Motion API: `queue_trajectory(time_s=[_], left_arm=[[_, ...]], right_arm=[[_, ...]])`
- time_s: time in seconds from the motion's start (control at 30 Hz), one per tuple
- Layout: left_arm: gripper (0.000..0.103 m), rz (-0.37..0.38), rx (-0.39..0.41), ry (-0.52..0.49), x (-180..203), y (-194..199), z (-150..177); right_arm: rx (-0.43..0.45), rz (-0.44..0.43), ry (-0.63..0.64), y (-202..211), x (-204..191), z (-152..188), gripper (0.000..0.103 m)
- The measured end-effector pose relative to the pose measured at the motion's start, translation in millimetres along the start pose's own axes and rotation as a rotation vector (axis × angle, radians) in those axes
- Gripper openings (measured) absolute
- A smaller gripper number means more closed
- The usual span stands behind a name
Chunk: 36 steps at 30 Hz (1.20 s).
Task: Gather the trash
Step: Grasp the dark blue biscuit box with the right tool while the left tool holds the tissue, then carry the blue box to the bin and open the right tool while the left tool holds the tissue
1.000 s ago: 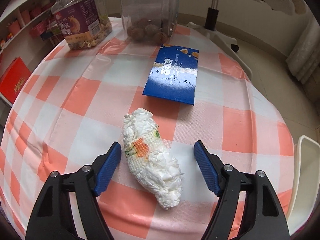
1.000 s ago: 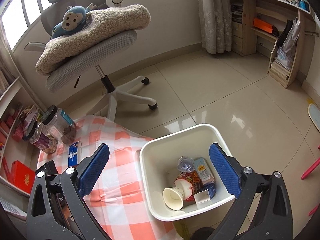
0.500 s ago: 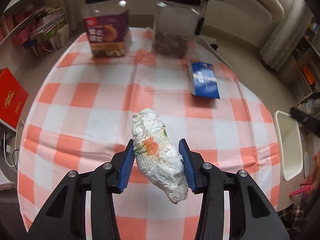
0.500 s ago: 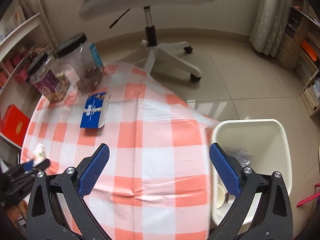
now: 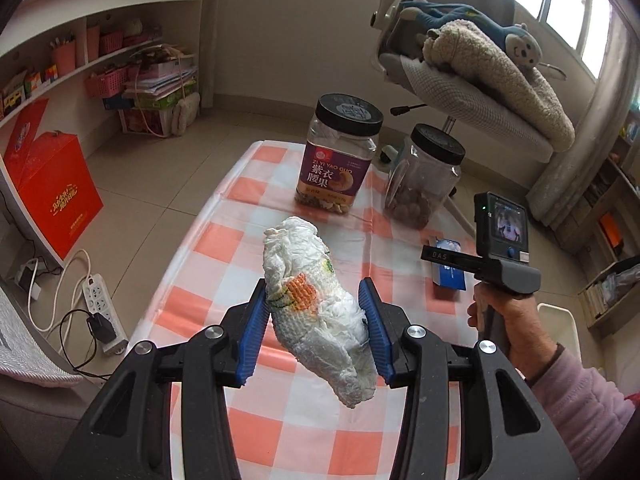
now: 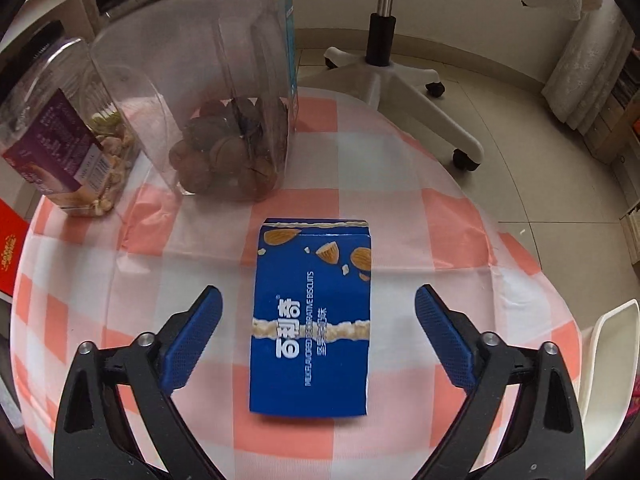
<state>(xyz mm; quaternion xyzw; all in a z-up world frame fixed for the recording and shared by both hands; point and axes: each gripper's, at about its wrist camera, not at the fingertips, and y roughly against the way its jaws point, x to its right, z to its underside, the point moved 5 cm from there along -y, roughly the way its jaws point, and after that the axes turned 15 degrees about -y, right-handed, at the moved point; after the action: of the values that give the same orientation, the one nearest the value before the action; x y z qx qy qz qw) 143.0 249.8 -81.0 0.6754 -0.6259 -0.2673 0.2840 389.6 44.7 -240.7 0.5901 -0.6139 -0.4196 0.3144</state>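
While the left tool (image 5: 316, 312) clamps the crumpled tissue wad (image 5: 316, 304) above the desk (image 5: 224, 248), the right tool (image 6: 318, 332) hangs wide open and empty over the blue biscuit box (image 6: 312, 320), which lies flat between its fingers, long axis pointing straight ahead.

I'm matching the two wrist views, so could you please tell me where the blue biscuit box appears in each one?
Left wrist view: the blue biscuit box lies small at right of centre on the checked cloth, partly hidden behind the right gripper's body.
Right wrist view: it fills the centre, flat on the cloth between the open jaws of the right gripper.
Shared landmark: the clear nut jar just beyond the box.
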Motion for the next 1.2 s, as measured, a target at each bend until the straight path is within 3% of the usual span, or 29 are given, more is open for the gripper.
queue_trajectory(time_s=[0.03, 0.1, 0.27, 0.4, 0.63, 0.93, 1.2], left_arm=[[0.046, -0.001, 0.003, 0.001, -4, 1, 0], [0.046, -0.019, 0.008, 0.001, -12, 4, 1], [0.046, -0.042, -0.004, 0.049, -32, 5, 7], [0.046, -0.021, -0.004, 0.086, -38, 13, 10], [0.046, -0.021, 0.016, 0.063, -25, 29, 17], [0.046, -0.006, 0.064, 0.005, 10, 46, 24], [0.045, 0.027, 0.06, -0.058, 53, 32, 28]], right_arm=[[-0.016, 0.001, -0.002, -6, -1, 2, 0.077], [0.03, -0.027, -0.012, -1, -3, 3, 0.052], [0.03, -0.138, -0.05, 22, -7, 22, 0.052], [0.052, -0.209, 0.01, 63, -14, 50, 0.052], [0.129, -0.287, 0.16, 148, -13, 102, 0.052], [0.163, -0.398, 0.21, 227, 27, 121, 0.052], [0.233, -0.434, 0.16, 246, 81, 122, 0.052]])
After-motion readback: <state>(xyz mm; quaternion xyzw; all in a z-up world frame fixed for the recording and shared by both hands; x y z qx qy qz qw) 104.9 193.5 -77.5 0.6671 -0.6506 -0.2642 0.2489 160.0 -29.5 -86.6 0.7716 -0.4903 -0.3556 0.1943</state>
